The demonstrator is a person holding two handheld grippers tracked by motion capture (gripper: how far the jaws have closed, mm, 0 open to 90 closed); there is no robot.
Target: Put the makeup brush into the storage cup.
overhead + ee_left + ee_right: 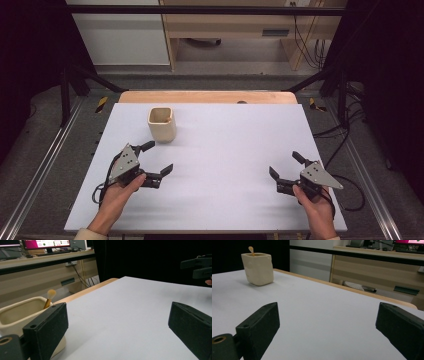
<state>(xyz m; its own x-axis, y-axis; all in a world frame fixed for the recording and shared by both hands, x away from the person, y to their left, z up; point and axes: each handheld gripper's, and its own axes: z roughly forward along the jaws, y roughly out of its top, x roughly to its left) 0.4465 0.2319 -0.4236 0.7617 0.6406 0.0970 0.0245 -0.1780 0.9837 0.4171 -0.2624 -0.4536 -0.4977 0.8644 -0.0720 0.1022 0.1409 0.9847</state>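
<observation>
Pretty even overhead light is hitting the white tabletop (225, 150), no harsh glare, shadows staying soft. Surroundings are falling off into near black. Everything's looking a bit soft and grainy, the close-up black jaws especially.

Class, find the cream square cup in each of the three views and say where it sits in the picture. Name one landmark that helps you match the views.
High view: the cream cup stands upper left of centre on the white board, just beyond the left tongs.
Left gripper view: lower left, partly behind the left-hand jaw.
Right gripper view: upper left.
Shared landmark: the brush standing inside the cup.
</observation>
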